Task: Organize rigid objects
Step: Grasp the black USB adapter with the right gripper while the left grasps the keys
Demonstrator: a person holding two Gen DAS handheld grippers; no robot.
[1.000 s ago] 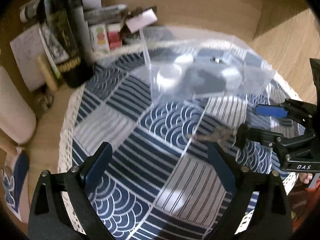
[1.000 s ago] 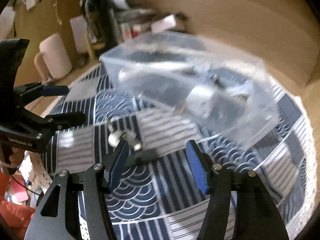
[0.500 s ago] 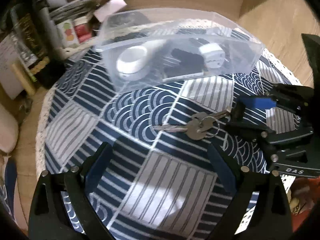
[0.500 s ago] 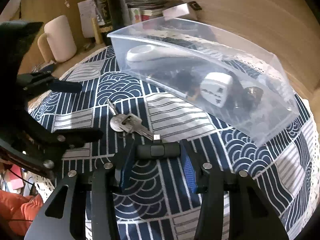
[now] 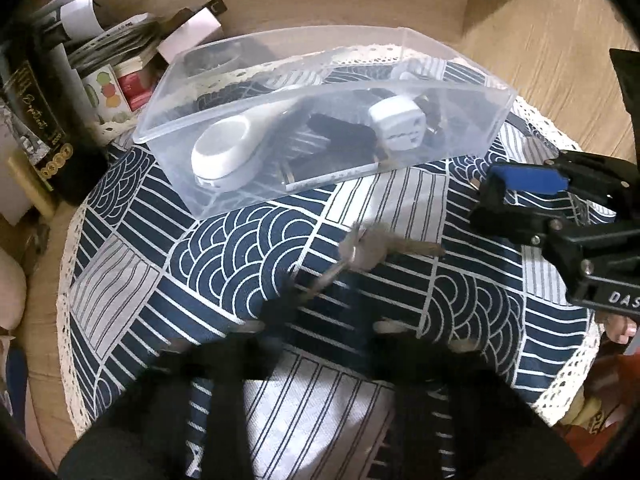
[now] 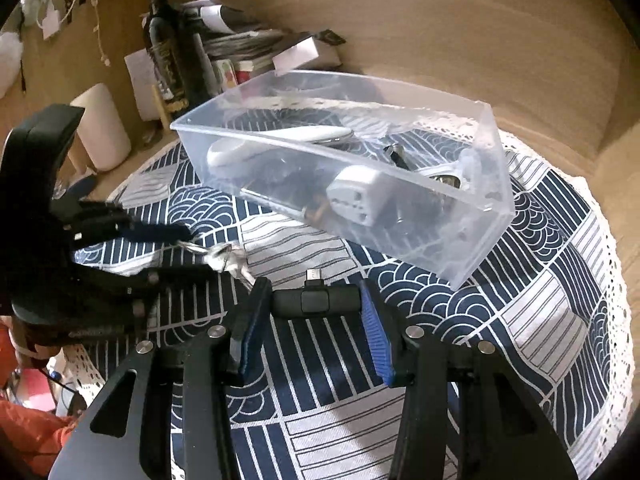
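Two grippers work over a round table whose cloth (image 6: pixel 320 420) is navy and white, in wave and stripe squares with a lace rim. Take the clear bin (image 6: pixel 480 236) as the landmark: it sits toward the far side of the cloth, holding a white travel plug (image 6: pixel 362 196), a white long-handled tool (image 5: pixel 228 152) and some dark bits I cannot make out. Just short of the bin's near wall, the right gripper (image 6: pixel 316 304) has its blue-padded fingers (image 6: pixel 372 328) pressed onto both ends of a small black dongle (image 6: pixel 316 302), whose metal connector points toward the bin; the dongle looks lifted just off the cloth, though I cannot be sure. The side of this gripper reads "DAS" in the left wrist view. Left of the dongle and nearer than the bin lie the keys (image 6: pixel 224 258), blurred, with the left gripper (image 6: pixel 188 250) at them; its fingers are smeared by motion in both views, one above the ring and one below, and I cannot tell whether they grip it. Behind the bin's left end stand a dark wine bottle (image 6: pixel 164 48) with a gold label in script too small to read, stacked papers (image 6: pixel 244 42) and a carton (image 5: pixel 106 92) printed with coloured fruit.
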